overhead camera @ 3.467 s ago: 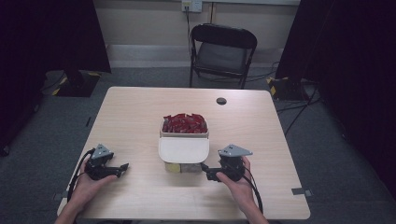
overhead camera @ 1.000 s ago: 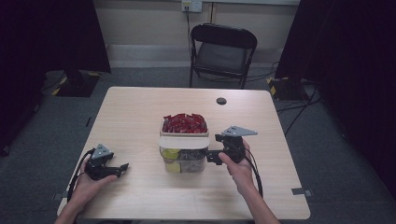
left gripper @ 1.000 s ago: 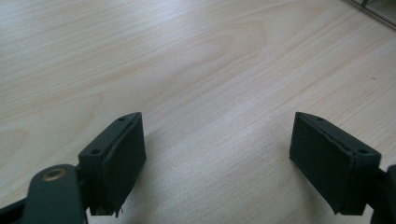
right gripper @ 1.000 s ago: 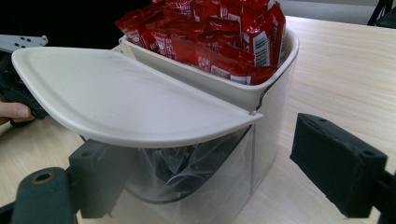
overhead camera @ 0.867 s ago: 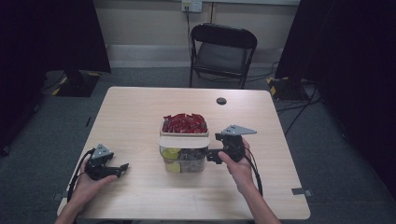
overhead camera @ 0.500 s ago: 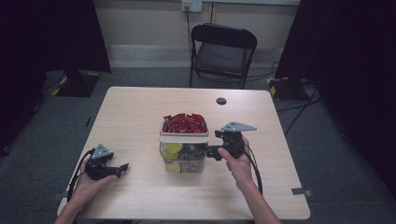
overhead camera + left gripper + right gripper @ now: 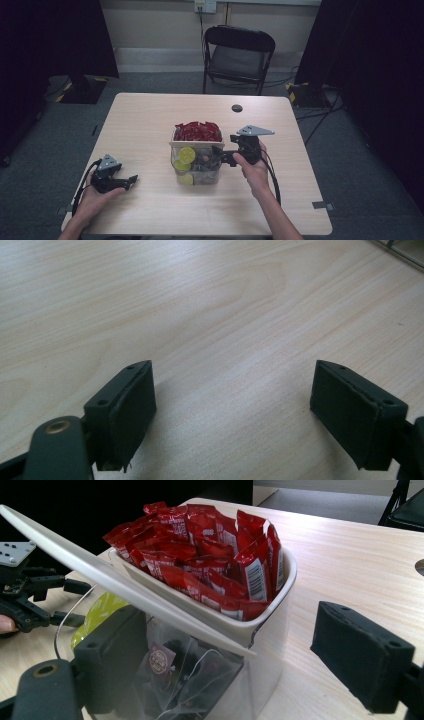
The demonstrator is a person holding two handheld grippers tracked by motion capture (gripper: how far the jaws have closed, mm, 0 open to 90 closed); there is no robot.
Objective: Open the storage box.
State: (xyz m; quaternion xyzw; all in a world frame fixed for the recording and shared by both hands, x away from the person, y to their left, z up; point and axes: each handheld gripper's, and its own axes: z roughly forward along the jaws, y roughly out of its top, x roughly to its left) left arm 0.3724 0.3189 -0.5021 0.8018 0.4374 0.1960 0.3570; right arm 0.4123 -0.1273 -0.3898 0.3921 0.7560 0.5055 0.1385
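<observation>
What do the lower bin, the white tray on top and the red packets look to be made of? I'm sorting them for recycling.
Lower bin: probably clear, glossy plastic, since the contents show through its wall. White tray: likely opaque white plastic, with a smooth, moulded rim. Red packets: seemingly shiny foil or plastic film, crinkled, with printed barcodes.

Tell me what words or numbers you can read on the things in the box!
Red packets: barcodes and white print, too small and blurred to read.
Round label on a clear bag in the container: blurred, unreadable.
No text can be read anywhere.
</observation>
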